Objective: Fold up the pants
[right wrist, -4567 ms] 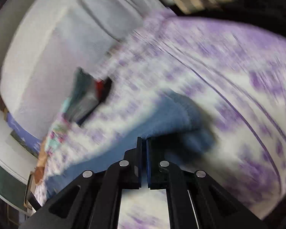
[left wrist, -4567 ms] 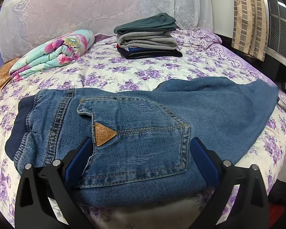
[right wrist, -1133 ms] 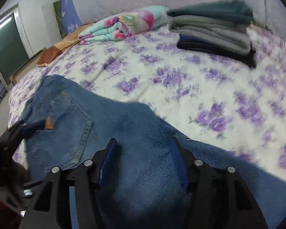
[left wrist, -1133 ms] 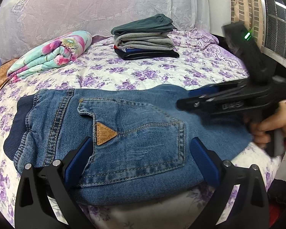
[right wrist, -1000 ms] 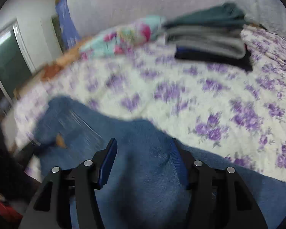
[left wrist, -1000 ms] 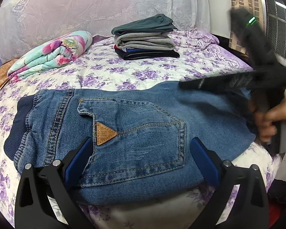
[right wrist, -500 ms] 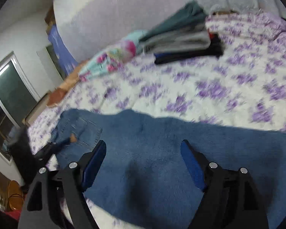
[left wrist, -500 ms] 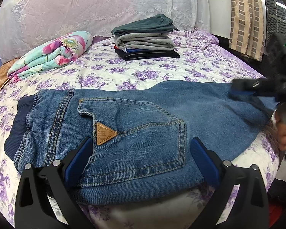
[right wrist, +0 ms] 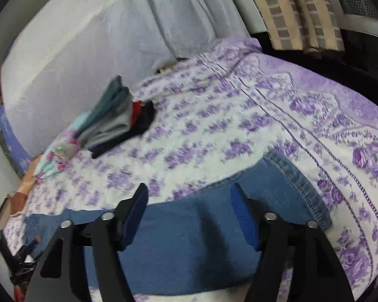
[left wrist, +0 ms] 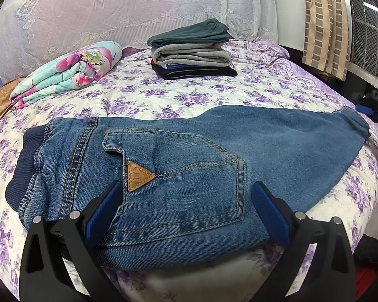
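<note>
Blue jeans (left wrist: pixel 189 166) lie flat across the floral bedspread (left wrist: pixel 214 90), folded lengthwise, waistband at the left, back pocket with a tan leather patch up, leg end at the right. My left gripper (left wrist: pixel 186 201) is open, its blue pads straddling the pocket at the near edge. My right gripper (right wrist: pixel 189 216) is open above the leg end (right wrist: pixel 289 183) of the jeans, holding nothing. It shows at the far right edge of the left wrist view (left wrist: pixel 375 103).
A stack of folded clothes (left wrist: pixel 191 50) sits at the back of the bed, also in the right wrist view (right wrist: pixel 118 120). A folded floral blanket (left wrist: pixel 68 70) lies at back left. A checked curtain (left wrist: pixel 325 22) hangs at right. The bed edge runs beneath the jeans.
My right gripper has moved from over the middle of the jeans out to the leg end at the right and opened wider. The left gripper and jeans have stayed put.
</note>
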`<state>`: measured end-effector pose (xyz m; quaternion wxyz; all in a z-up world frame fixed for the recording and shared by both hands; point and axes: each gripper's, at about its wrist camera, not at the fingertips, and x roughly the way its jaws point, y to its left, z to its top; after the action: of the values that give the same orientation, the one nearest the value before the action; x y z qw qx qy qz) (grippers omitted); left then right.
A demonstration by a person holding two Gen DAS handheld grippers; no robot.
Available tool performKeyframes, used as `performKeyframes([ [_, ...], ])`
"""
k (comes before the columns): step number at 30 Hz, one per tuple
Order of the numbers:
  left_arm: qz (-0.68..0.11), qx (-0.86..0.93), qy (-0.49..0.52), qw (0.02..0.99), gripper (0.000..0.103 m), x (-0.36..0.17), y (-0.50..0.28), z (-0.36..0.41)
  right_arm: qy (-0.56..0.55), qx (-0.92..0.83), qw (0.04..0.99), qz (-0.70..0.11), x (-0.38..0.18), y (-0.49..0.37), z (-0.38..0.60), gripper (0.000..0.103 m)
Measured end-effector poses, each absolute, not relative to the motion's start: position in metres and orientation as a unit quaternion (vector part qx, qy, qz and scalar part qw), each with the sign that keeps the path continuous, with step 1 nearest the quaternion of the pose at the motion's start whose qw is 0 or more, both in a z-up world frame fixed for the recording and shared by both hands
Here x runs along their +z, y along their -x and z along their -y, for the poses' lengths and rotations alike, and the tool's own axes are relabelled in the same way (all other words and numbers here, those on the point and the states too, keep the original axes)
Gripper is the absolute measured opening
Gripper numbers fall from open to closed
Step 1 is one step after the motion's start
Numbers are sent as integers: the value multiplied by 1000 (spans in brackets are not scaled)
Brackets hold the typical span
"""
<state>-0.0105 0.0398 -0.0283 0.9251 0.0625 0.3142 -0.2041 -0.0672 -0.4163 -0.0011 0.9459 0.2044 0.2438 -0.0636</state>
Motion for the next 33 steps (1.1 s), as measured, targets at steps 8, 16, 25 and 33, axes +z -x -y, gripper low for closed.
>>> performKeyframes([
  [8, -314, -204, -63, 925, 98, -28, 10, -40, -218, -45, 929, -297, -55, 45, 414, 90],
  [16, -314, -204, -62, 925, 98, -28, 10, -40, -242, -30, 931, -271, -11, 116, 426, 90],
  [25, -314, -205, -62, 925, 98, -29, 10, -40, -407, -44, 867, -285, -67, 141, 478, 90],
  [33, -314, -205, -62, 925, 98, -29, 10, -40, -444, -68, 861, -238, -72, 111, 500, 80],
])
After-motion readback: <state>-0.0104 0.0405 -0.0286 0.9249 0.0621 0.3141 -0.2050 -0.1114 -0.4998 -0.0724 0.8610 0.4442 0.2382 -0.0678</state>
